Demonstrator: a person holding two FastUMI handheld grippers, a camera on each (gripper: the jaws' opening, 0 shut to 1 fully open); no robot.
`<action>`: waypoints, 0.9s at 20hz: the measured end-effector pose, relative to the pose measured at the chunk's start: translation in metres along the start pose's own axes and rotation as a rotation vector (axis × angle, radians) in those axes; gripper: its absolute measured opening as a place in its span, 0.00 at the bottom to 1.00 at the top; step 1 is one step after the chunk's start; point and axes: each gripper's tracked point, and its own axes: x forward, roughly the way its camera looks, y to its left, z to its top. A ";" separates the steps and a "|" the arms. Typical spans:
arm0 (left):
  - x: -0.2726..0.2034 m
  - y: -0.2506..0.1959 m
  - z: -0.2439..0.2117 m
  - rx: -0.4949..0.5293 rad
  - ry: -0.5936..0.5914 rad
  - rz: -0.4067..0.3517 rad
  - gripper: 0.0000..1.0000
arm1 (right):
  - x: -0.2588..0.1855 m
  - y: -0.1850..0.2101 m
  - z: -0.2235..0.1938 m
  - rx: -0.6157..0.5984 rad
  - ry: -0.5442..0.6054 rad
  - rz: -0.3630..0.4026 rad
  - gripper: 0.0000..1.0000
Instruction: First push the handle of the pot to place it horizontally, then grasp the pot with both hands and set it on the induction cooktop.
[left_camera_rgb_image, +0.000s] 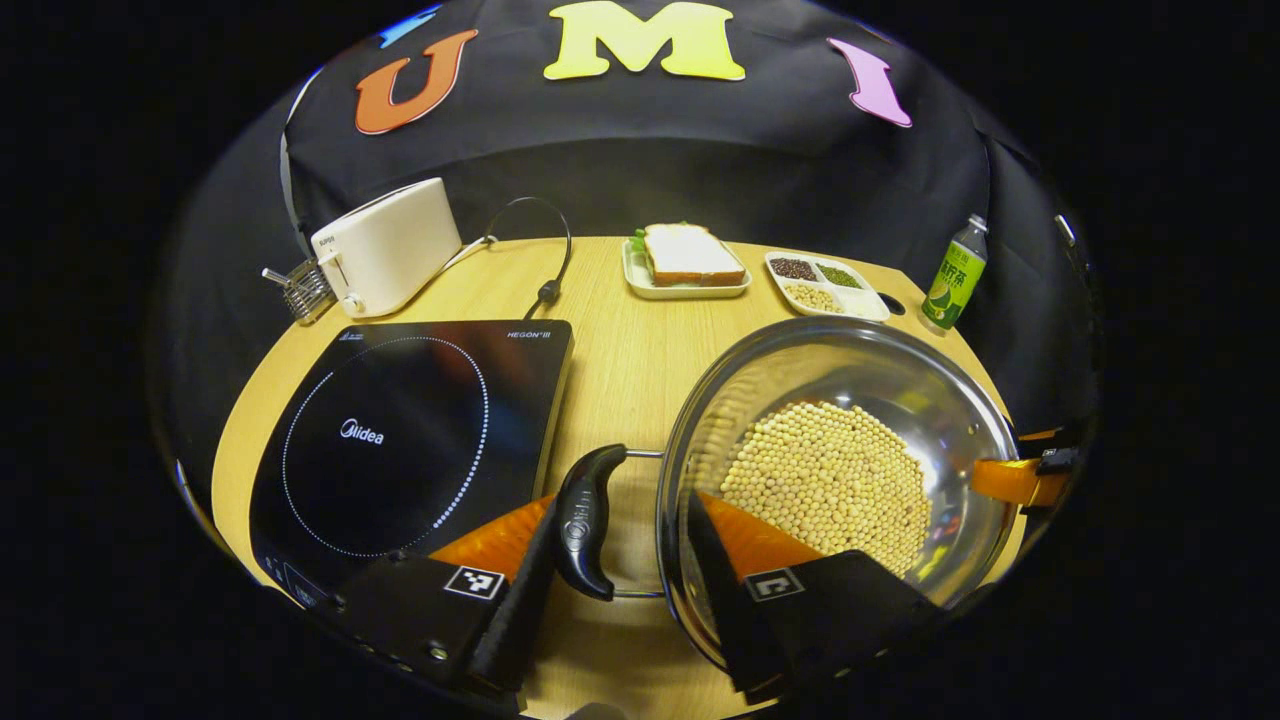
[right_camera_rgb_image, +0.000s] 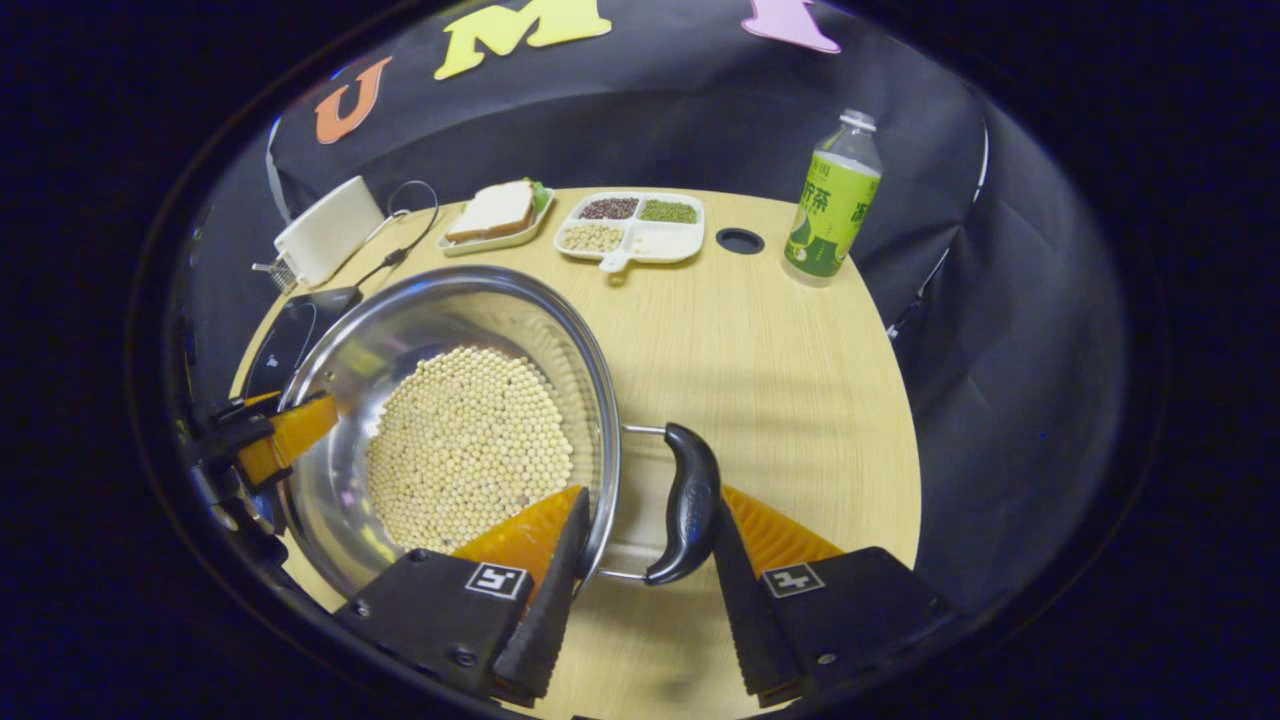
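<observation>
Both tongs, left (left_camera_rgb_image: 620, 560) and right (right_camera_rgb_image: 640, 570), are straddling the steel pot's (left_camera_rgb_image: 860, 370) loop handles with jaws apart, not clamped, as I'm judging this bean-laden, slippery pot beside the induction cooktop (left_camera_rgb_image: 400, 430) on the desk (right_camera_rgb_image: 790, 380) heavy.

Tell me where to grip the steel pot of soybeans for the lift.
Take the round stainless steel pot by its two black loop side handles, one tool from each side. Each handle lies flat, standing off the rim on wire brackets. The left tool and right tool already straddle handle and rim, so close on them.
</observation>
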 end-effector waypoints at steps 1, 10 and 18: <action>-0.001 -0.001 -0.001 0.001 0.013 -0.003 0.84 | 0.000 0.000 0.001 0.018 0.008 -0.004 0.67; -0.015 0.003 0.017 0.014 -0.001 -0.006 0.56 | -0.012 0.005 0.005 0.072 0.009 0.011 0.52; -0.047 0.020 0.026 0.023 -0.035 -0.025 0.55 | -0.054 0.024 0.004 0.070 -0.035 -0.001 0.52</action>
